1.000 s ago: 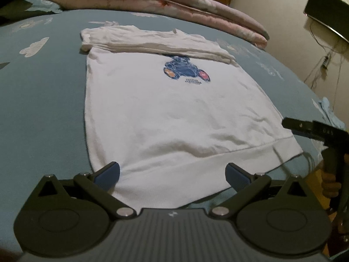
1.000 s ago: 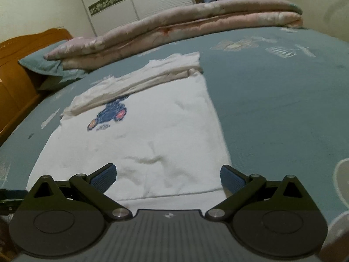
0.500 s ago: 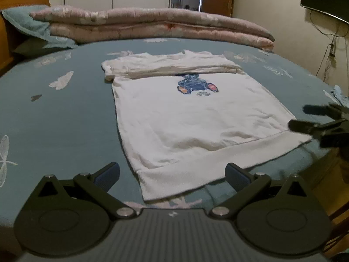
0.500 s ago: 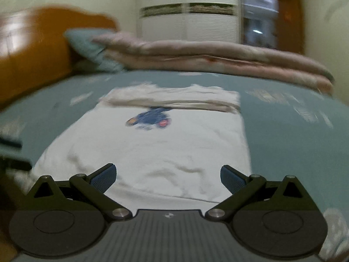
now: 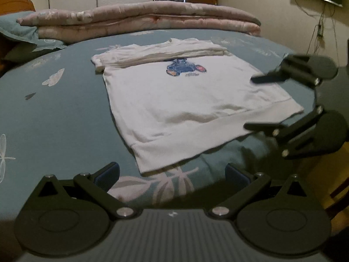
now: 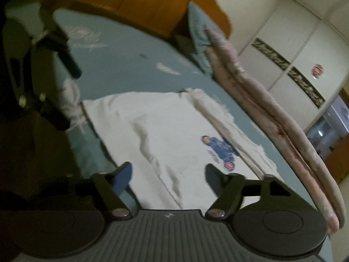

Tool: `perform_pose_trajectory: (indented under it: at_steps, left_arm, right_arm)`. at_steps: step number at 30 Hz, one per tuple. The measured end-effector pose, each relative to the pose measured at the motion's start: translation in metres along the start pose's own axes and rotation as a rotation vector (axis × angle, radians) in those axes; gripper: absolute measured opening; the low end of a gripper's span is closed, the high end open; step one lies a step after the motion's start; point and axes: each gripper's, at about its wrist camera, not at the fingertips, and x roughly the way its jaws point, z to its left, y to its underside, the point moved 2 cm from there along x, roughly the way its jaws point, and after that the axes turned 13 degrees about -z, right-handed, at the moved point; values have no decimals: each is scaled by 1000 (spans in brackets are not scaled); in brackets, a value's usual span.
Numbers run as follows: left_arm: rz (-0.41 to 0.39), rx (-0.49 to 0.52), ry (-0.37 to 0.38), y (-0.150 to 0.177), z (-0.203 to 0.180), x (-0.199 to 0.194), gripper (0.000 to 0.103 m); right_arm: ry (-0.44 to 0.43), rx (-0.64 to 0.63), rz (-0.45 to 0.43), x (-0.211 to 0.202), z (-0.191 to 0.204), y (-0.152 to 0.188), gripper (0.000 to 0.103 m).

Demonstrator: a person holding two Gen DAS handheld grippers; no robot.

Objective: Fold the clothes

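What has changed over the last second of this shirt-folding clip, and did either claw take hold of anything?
The right claw has swung in from the shirt's right side, rolled onto its side, and now reaches over the hem corner of the white T-shirt; its jaws have just been closing, with nothing gripped yet. The left claw drew back slightly, open and empty. The shirt, its folded-down top and the quilt lie as before.

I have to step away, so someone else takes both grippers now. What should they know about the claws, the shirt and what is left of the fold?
Left claw: open, empty, just short of the hem's near corner.
Right claw: rolled on its side over the hem's other end; jaws have just been closing, nothing gripped.
White T-shirt: flat on the teal bedsheet, print up.
Done: top part with the sleeves folded into a band at the far end.
Left: the remaining folds of the body.
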Motion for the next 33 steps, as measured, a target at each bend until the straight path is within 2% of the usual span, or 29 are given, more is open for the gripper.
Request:
perform_pose_trajectory:
  at_steps: [2,6,13,16,17,18,20,22,25,26,29,30,31,33]
  left_arm:
    - [-16,24,-3,-5,1,1,102]
    - [-24,137,-19,-12,-2,8,101]
    - [0,279,45,-12,-12,24,90]
    - [9,329,63,-10,-15,29,90]
    - [12,343,76,-9,-15,30,90]
    - [13,355,88,-9,-16,30,90]
    - [10,378,102,-7,-18,31,90]
    - [3,402,109,-8,-19,32,90]
    - [-12,441,116,-8,-22,35,90]
    - [-18,453,116,-8,-23,36,88]
    - [-9,479,126,-9,-26,46,62]
    - [3,485,128,-10,-26,51,48]
    - [14,491,129,-10,-26,56,40]
    - [19,509,135,-11,-26,62,34]
  right_arm:
    - [-27,-34,19,7,2,-1,63]
    - [-94,-98,37,9,13,-2,54]
    - [-252,-234,30,19,37,-11,52]
    - [-295,-306,51,27,44,-12,34]
    - [-310,-323,58,29,45,-13,21]
    - [-319,-338,74,31,46,-13,13]
    - [-334,-369,85,31,47,-13,8]
    - [-355,-348,89,29,42,-16,8]
    - [-347,-239,81,30,20,-25,8]
    - [-345,-204,81,30,14,-27,8]
    - [-337,-119,75,31,-1,-31,8]
    - [-338,-109,77,32,-3,-31,8]
    - [-338,-99,79,34,-5,-30,8]
    - [-337,-85,81,35,-7,-29,8]
